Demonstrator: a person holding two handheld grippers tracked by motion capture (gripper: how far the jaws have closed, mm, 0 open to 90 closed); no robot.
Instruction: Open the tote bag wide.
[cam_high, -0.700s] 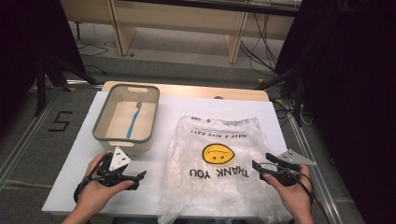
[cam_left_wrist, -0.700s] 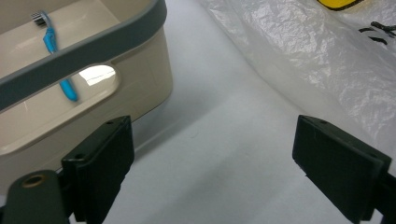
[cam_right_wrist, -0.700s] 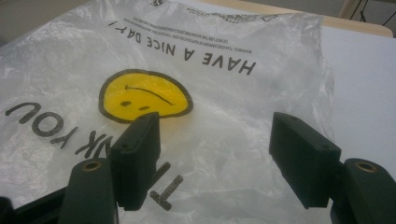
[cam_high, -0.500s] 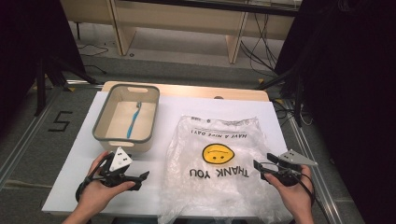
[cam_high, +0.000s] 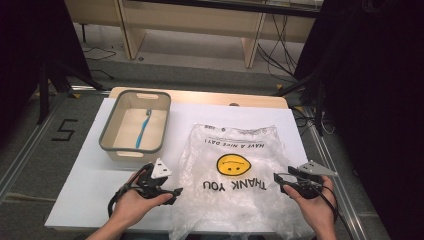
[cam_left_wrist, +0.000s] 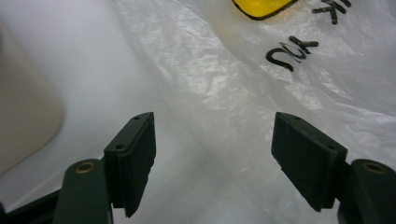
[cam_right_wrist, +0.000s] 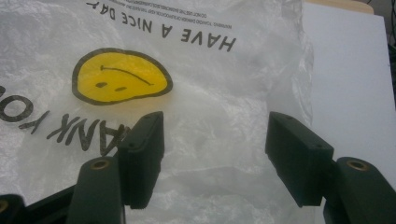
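Little shifted since earlier frames | left claw (cam_high: 170, 191) gaping, empty, at plastic bag (cam_high: 235, 185) left edge | right claw (cam_high: 281, 181) gaping, empty, at right edge | bag flat on bench (cam_high: 80, 200), ungrasped | toothbrush (cam_high: 142, 128) in bin (cam_high: 112, 145)

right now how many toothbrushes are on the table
1. The blue toothbrush lies inside the grey-rimmed tub at the table's far left, beside the plastic bag. Another could be hidden under the bag.
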